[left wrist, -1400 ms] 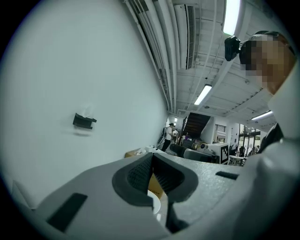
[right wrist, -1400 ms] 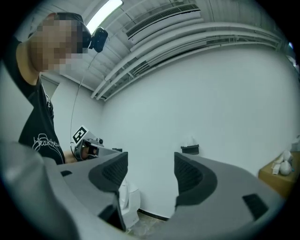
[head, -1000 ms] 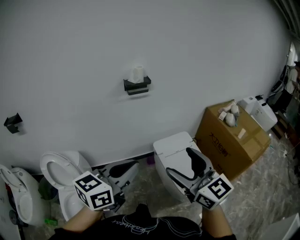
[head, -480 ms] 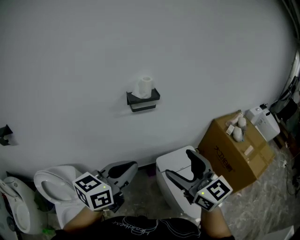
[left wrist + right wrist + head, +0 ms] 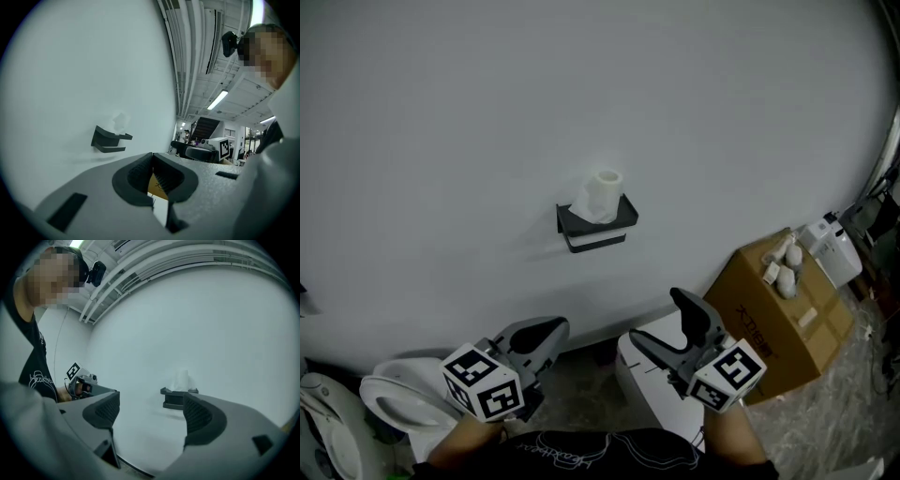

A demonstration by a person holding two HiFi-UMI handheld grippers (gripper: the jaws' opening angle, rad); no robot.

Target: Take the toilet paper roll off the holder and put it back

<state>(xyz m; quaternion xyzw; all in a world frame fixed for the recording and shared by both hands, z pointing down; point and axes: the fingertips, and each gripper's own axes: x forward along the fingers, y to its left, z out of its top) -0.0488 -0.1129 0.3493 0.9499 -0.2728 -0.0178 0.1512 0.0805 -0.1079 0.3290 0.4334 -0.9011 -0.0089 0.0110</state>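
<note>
Stands back from the wall, toilet paper roll upright on top of the black holder, untouched. Carries the right gripper released, jaws wide apart and empty, aimed up toward the holder, probably readied to take the roll. Holds the left gripper clenched on nothing, low and off to the side, likely just to stay out of the way. Both well apart from the roll. Looks like the approach, removal not yet begun. Cardboard box on the floor, lower right.
</note>
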